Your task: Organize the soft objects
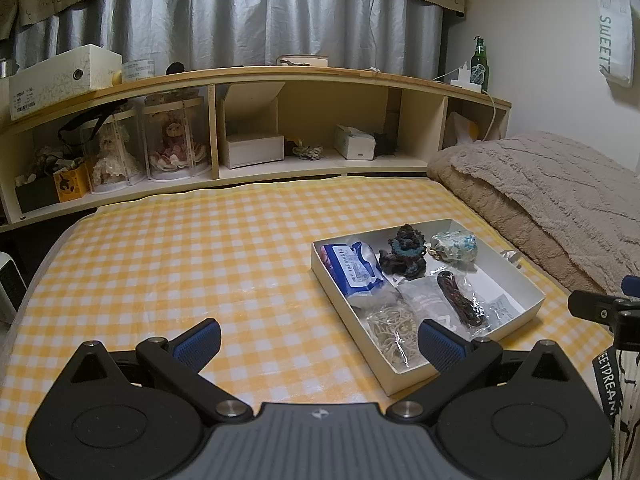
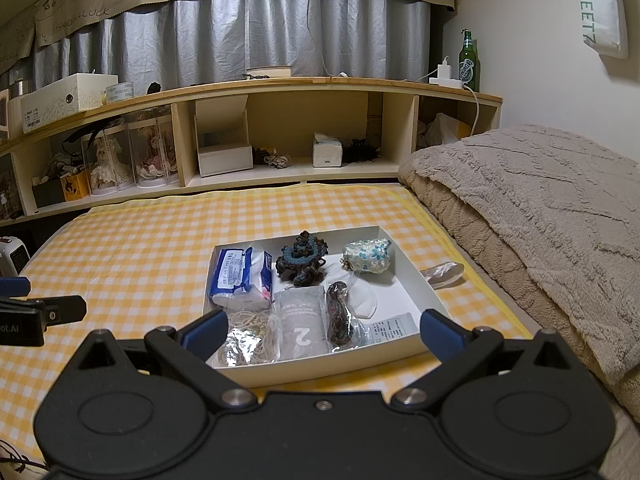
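— Where's the stuff they're sorting?

— All in the shallow white box point(image 2: 416, 288) on the yellow checked sheet point(image 1: 160, 264), right of the bed's middle, close beside the folded beige blanket point(image 2: 540, 208). At the far left of the box sits a blue-and-white tissue pack point(image 2: 240, 276), then a dark crocheted piece point(image 2: 302, 258) with a teal ring, then a pale rolled cloth with blue flowers point(image 2: 368, 256) at the far right.

— And the near row?

— A clear bag of cream string point(image 2: 250, 342) at the left, a grey packet marked "2" point(image 2: 302, 328) beside it, a bag of dark cord point(image 2: 338, 314) next, and a small printed slip point(image 2: 390, 328) at the right. A scrap of clear wrapper point(image 2: 444, 272) lies just outside the box's right wall.

— What about the grippers?

— The right gripper point(image 2: 322, 334) hovers over the box's near edge, blue pads point(image 2: 204, 332) spread wide, nothing between them. The left gripper point(image 1: 320, 340) is off to the left, over the sheet and the box's near corner, equally wide apart and empty.

— Anything behind?

— A wooden shelf point(image 1: 280, 76) along the headboard, grey curtains point(image 2: 280, 32) above it, a green bottle point(image 2: 469, 62) at its right end.
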Available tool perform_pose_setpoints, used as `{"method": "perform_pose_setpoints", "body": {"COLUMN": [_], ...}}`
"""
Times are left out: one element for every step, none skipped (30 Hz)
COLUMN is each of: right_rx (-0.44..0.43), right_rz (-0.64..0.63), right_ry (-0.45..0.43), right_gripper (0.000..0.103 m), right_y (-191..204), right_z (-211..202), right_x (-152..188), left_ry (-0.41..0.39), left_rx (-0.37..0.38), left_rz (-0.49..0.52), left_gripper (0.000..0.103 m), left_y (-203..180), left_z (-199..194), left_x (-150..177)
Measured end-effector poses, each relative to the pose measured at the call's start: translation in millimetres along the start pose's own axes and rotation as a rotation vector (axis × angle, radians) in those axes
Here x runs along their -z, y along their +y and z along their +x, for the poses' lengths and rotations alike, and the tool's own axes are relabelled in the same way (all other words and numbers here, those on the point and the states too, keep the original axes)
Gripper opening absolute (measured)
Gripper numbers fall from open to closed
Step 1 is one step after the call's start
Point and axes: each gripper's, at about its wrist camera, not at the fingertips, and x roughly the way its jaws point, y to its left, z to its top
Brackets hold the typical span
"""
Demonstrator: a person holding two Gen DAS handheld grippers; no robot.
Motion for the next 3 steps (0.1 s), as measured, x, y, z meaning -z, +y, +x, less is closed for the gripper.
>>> {"method": "perform_pose_setpoints", "body": {"right_rx": [0.0,0.0,0.0], "right_rz": [0.0,0.0,0.0], "right_ry": [0.0,0.0,0.0], "right_gripper": [0.103,0.103,0.103], "right_y": [0.0,0.0,0.0], "right_z": [-0.1,0.0,0.2], "right_x": [0.0,0.0,0.0], "left_ry": [0.0,0.0,0.001], "left_rx": [-0.002,-0.002,-0.004], "left_rz": [0.001,0.003,0.004], "left_gripper": [0.103,0.103,0.103], "left_y": [0.4,1.8,2.5], "left_z": [0.0,-0.4,-0.6], "left_x": [-0.2,0.1,0.0]}}
